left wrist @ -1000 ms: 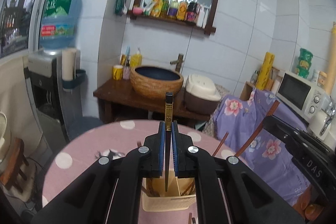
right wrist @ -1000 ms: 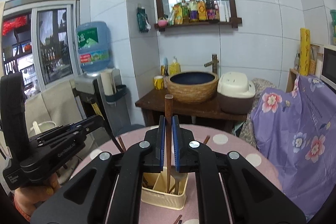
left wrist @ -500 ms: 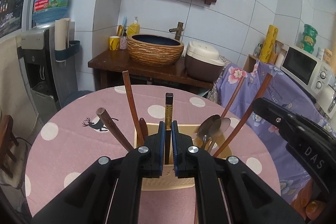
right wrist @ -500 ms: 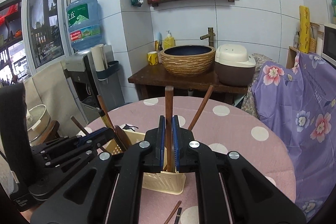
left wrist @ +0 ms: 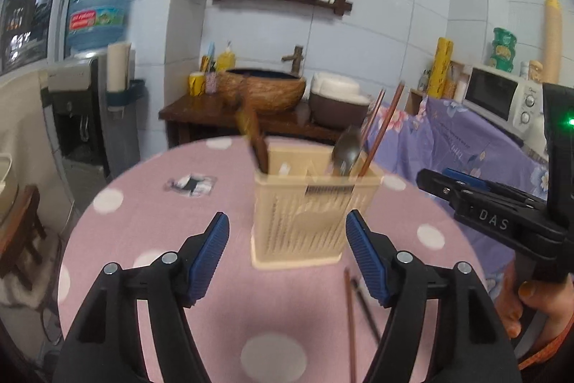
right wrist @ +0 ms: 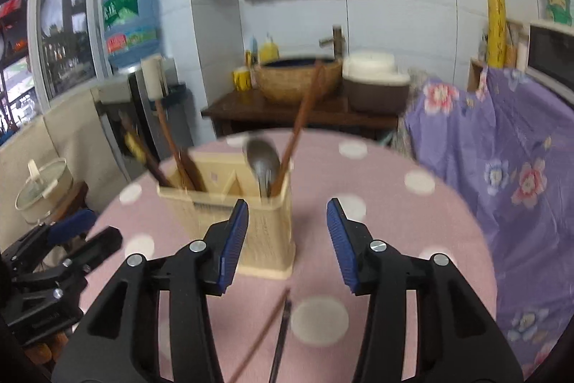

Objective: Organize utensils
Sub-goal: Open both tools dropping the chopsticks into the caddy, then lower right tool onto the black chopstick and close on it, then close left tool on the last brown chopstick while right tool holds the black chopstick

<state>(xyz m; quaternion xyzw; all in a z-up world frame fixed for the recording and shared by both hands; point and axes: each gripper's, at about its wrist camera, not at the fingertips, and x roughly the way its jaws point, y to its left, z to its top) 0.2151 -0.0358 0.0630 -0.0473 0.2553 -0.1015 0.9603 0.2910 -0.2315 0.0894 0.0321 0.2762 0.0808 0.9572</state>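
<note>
Two chopsticks (right wrist: 278, 329) remain on the worktop (right wrist: 394, 203); other utensils stand in the holder (left wrist: 312, 203). Both grippers (left wrist: 287, 250) (right wrist: 287, 239), fingers just parted, hold nothing.

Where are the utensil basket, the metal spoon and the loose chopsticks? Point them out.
utensil basket (left wrist: 308, 221), left wrist view, front wall.
metal spoon (right wrist: 263, 162), right wrist view, bowl.
loose chopsticks (right wrist: 278, 340), right wrist view, dark stick's shaft.

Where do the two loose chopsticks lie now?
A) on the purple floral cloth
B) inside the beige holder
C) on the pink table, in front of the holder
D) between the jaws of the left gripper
C: the two chopsticks lie flat on the pink table, in front of the beige holder.
</note>
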